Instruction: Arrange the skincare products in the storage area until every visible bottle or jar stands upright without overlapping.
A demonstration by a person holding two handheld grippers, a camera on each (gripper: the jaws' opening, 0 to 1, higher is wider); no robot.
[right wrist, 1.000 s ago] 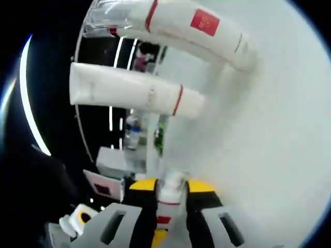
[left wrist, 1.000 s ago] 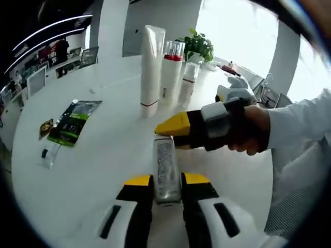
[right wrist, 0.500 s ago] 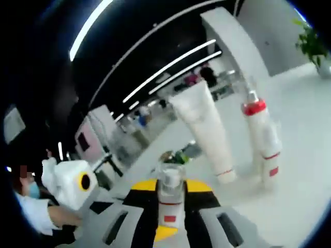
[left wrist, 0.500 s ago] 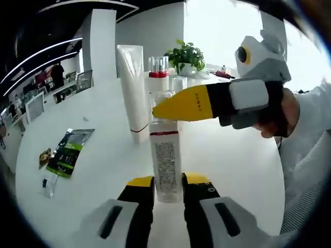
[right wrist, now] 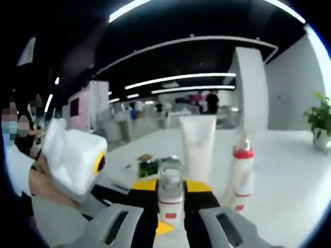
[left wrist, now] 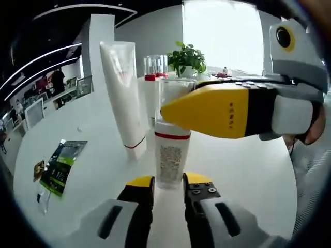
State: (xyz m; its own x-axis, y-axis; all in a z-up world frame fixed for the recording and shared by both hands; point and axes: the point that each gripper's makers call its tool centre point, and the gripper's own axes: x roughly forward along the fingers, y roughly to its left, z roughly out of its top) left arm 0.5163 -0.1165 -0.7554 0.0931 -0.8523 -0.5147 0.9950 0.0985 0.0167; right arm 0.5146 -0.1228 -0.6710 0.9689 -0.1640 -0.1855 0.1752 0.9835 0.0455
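The left claw [left wrist: 168, 188] and the right claw [right wrist: 170, 194] each clamp one upright bottle [left wrist: 170, 155] between their jaws.

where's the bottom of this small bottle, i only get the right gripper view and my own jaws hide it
Observer: In the left gripper view the small bottle is upright, its base between the jaws of the left gripper, low over the white table. Contact I cannot tell.
Operator: where exactly am i gripping
Observer: The right gripper has its yellow jaw across the clear cap, above the red band.
Operator: room beside the tube
Observer: Yes. The white tube stands apart from the bottle, with bare table between them.
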